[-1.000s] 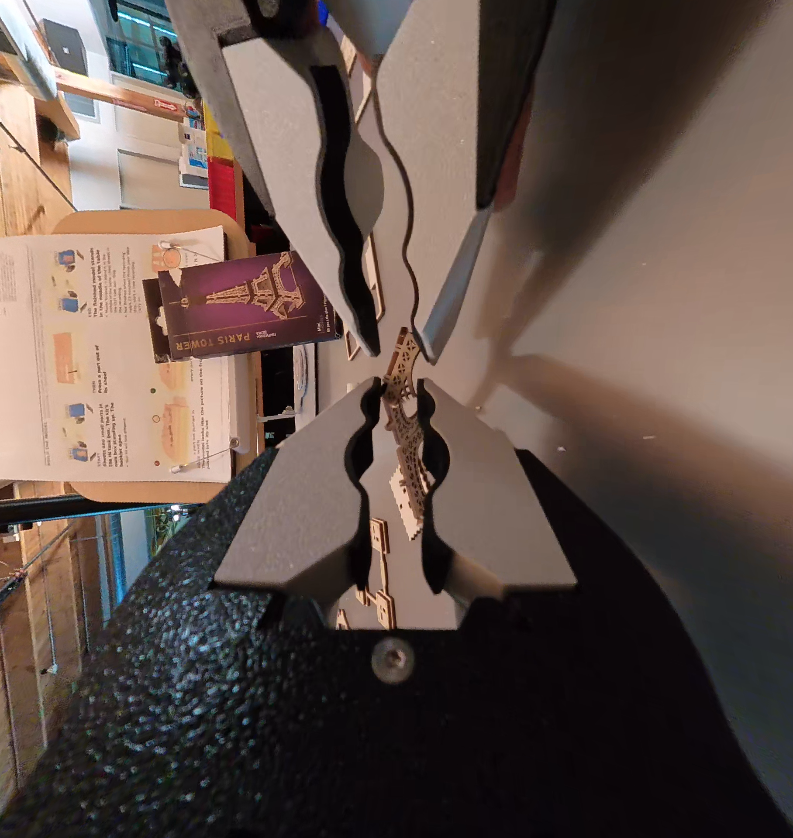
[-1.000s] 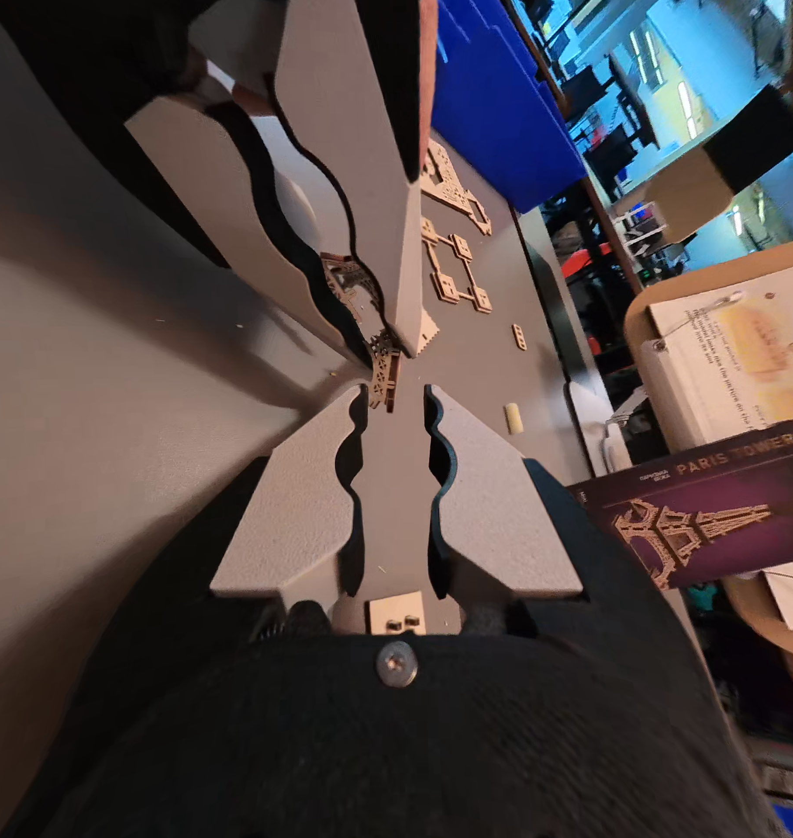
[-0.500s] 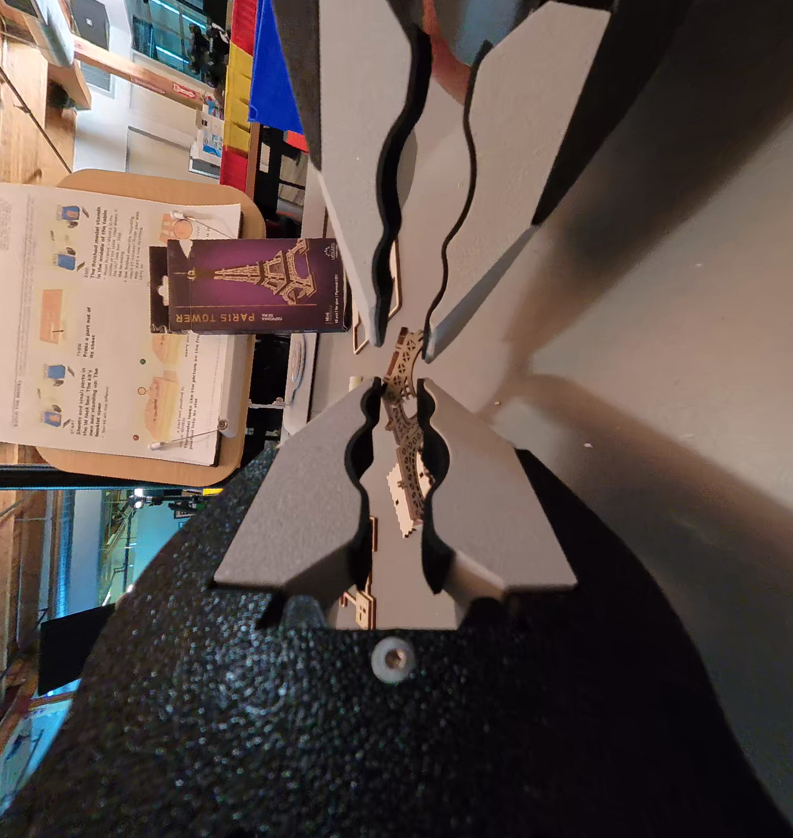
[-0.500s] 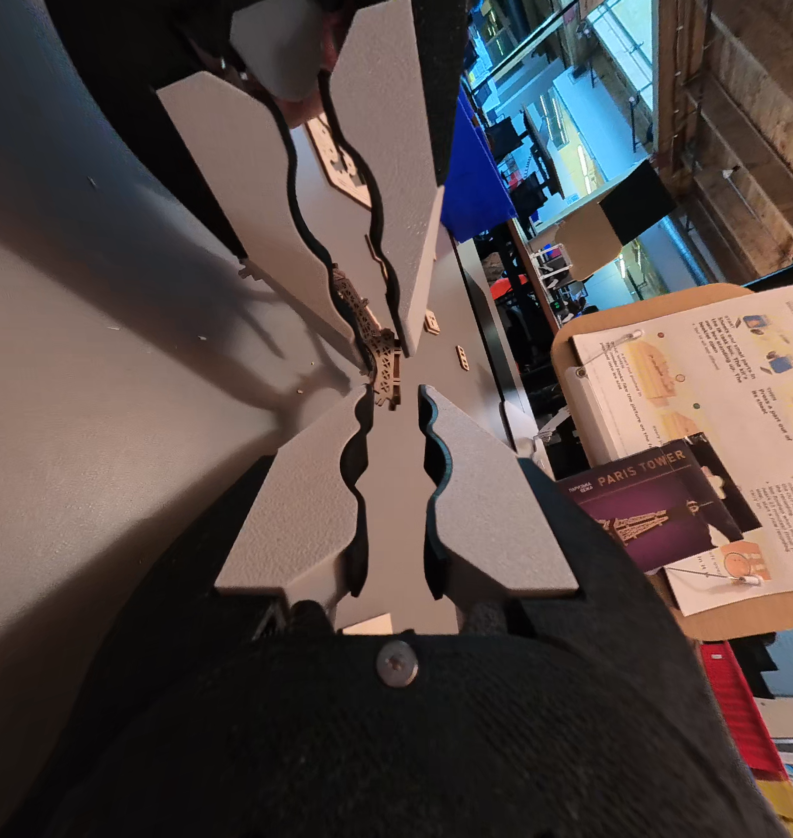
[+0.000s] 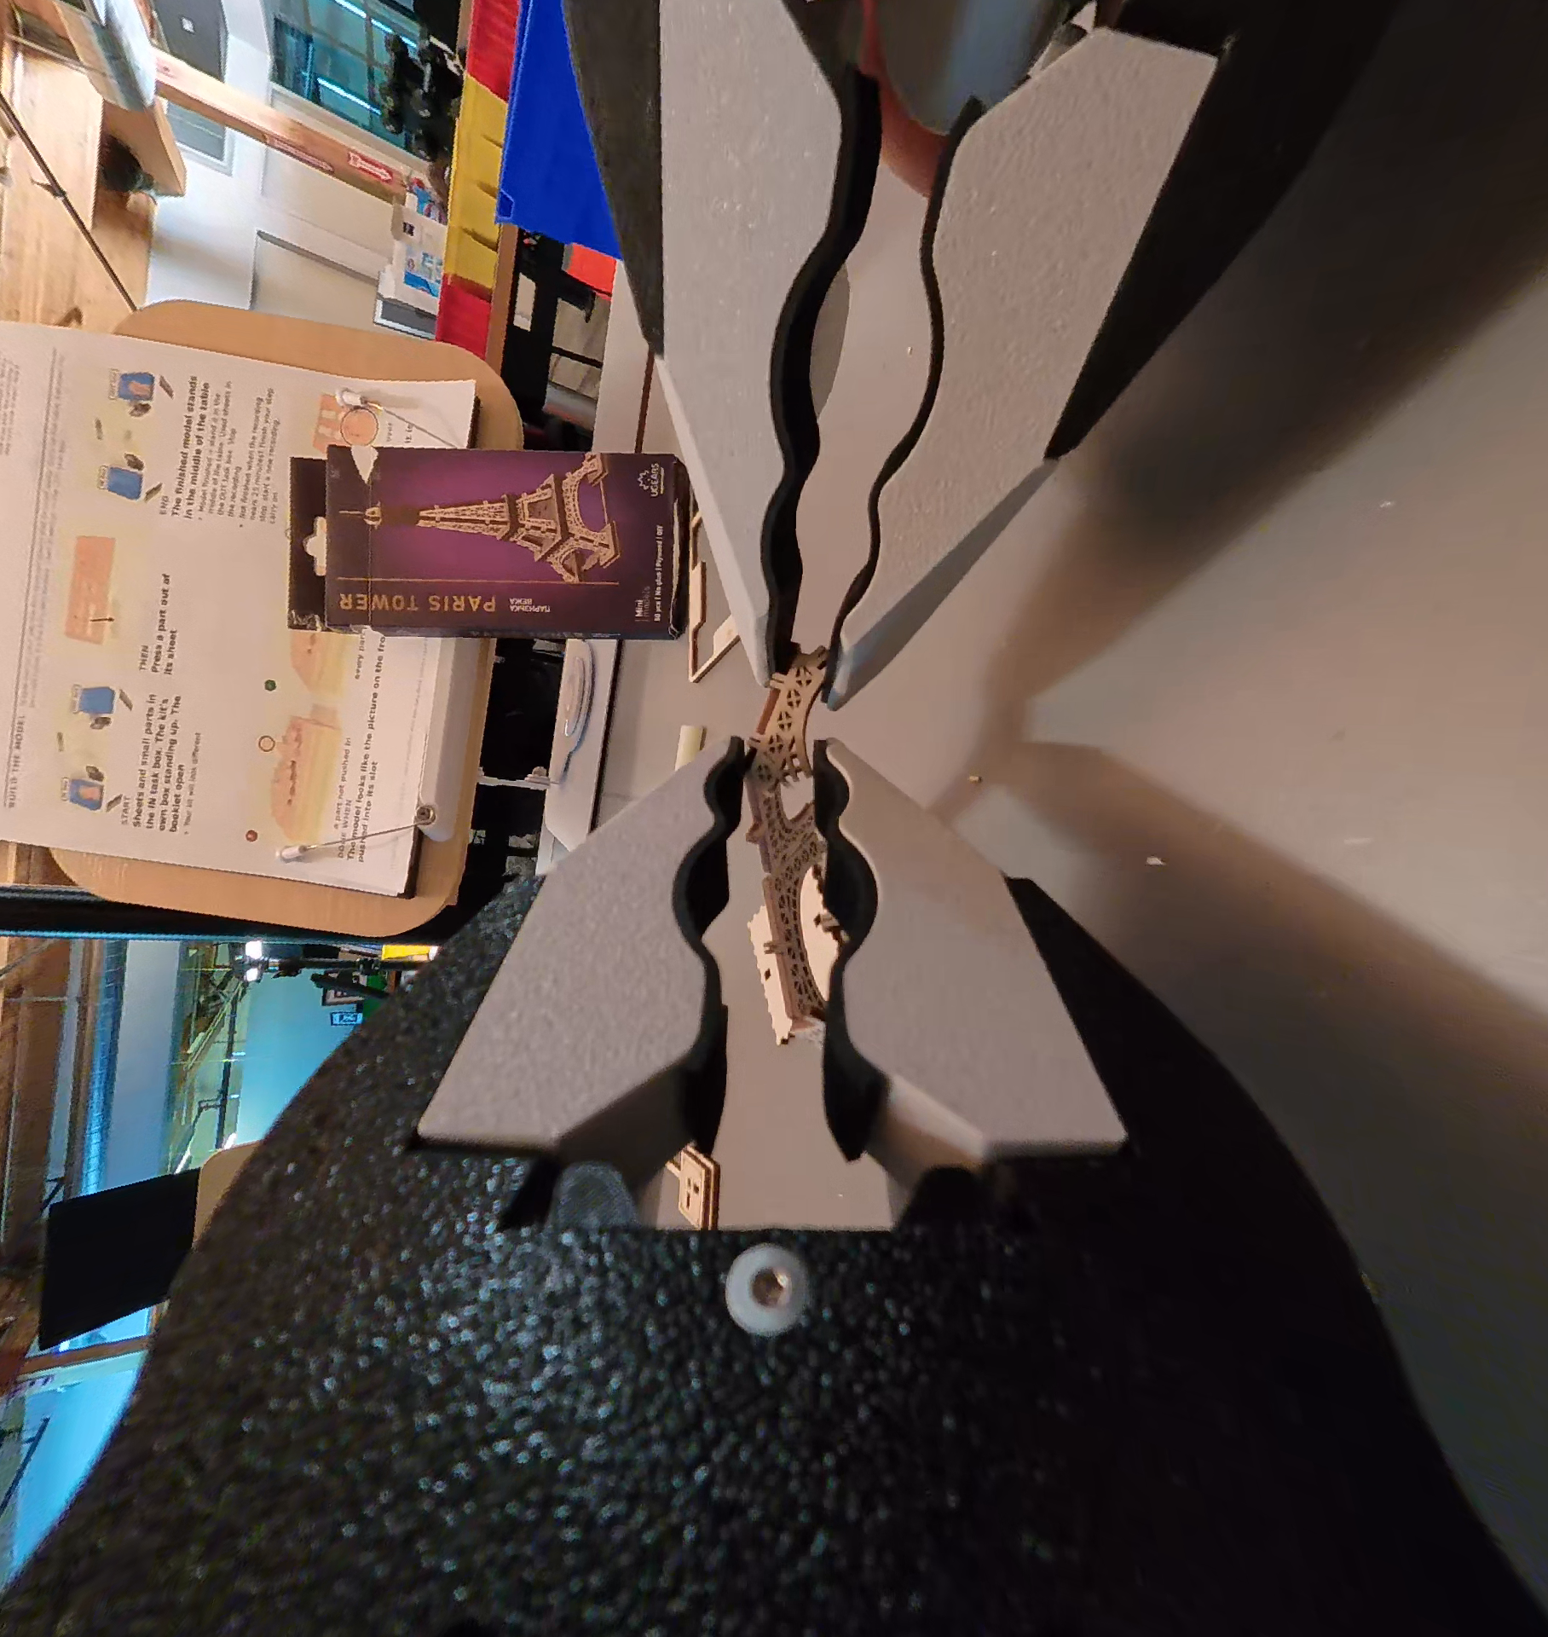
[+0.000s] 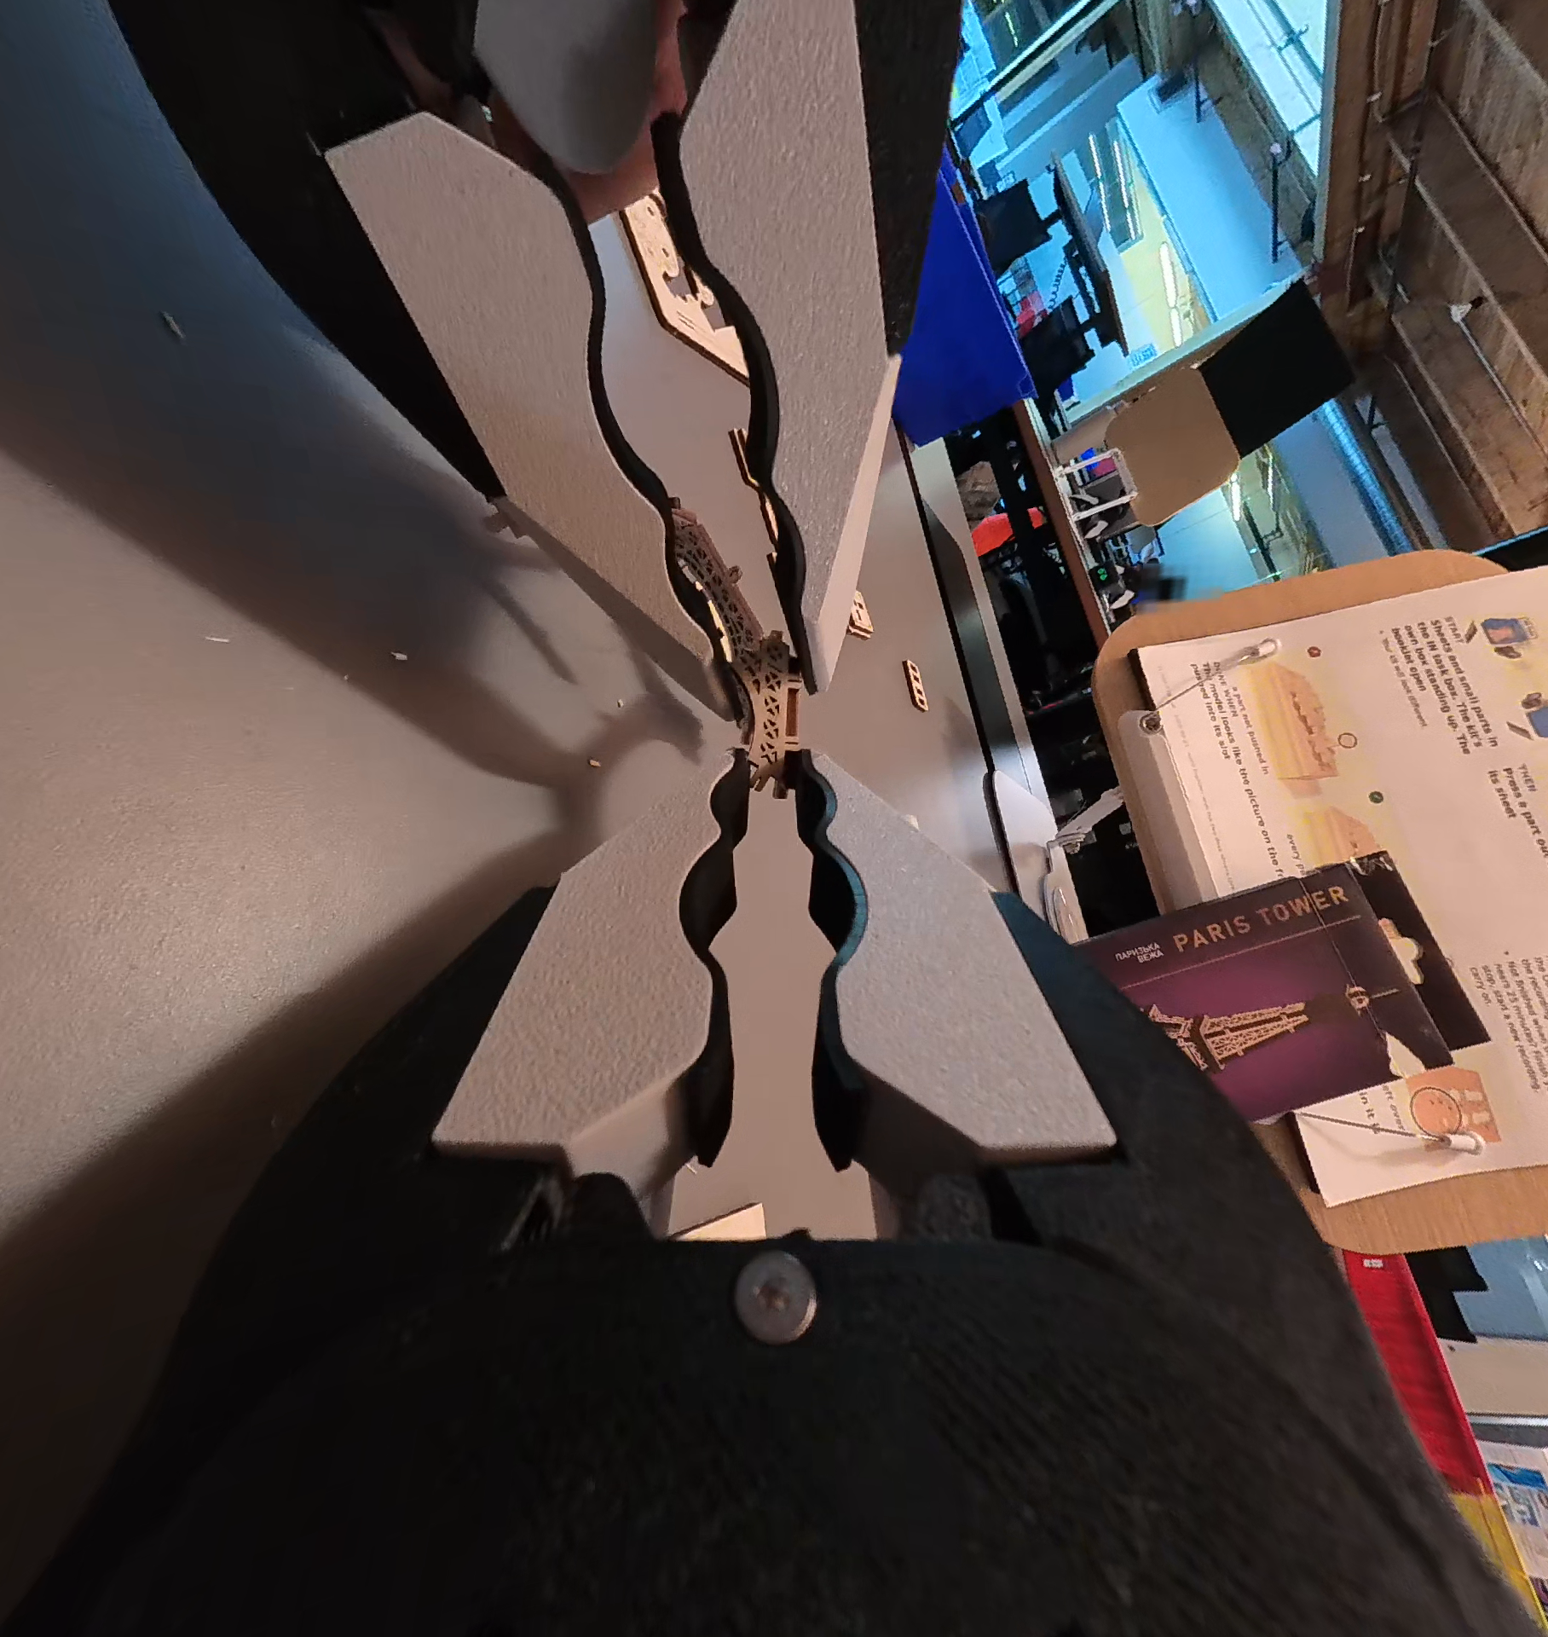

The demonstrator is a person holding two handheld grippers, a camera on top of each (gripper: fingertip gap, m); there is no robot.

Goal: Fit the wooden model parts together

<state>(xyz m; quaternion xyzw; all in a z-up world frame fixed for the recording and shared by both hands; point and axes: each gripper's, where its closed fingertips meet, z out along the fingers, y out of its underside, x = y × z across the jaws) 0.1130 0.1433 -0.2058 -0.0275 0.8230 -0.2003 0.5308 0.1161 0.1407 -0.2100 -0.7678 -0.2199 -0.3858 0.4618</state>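
A thin wooden lattice tower part (image 5: 793, 850) is held above the grey table (image 5: 1284, 709). My left gripper (image 5: 781, 757) is shut on it, and the part runs back between its fingers. My right gripper (image 6: 768, 766) faces it tip to tip and has closed on the free end of the same part (image 6: 766, 700). In the left wrist view the right gripper (image 5: 803, 682) comes in from the top. In the right wrist view the left gripper (image 6: 766, 691) comes in from the top.
The purple kit box (image 5: 487, 540) leans on an instruction sheet on a clipboard (image 5: 177, 602) at the table's far edge. Loose wooden pieces (image 6: 915, 685) and a punched sheet (image 6: 682, 301) lie on the table. A blue bin (image 6: 956, 337) stands behind.
My right gripper's jaws have narrowed from open onto the end of the part. Both grippers have turned a little, and the left keeps its hold.
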